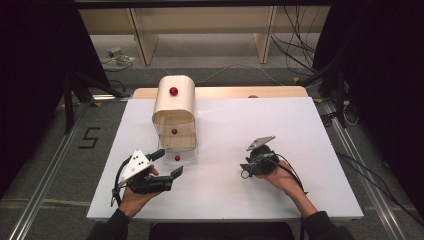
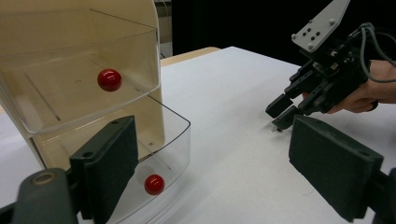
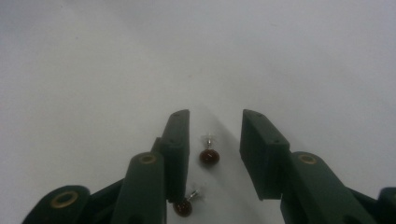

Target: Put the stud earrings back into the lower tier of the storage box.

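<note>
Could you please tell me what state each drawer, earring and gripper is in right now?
Cream plastic drawer cabinet: upright.
Clear bottom drawer with red knob: pulled out.
Clear middle drawer: closed.
Dark red stud earring: lying between right gripper jaws, unpinched.
Second earring: lying beside.
Left gripper: open, empty.

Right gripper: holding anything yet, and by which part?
Nothing held. The right gripper has its jaws either side of an earring on the table, pads not touching it.

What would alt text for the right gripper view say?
Two dark fingers of the right gripper stand apart over a white table, a small dark-red earring lying between them, untouched. A second earring lies by the left one's base.
</note>
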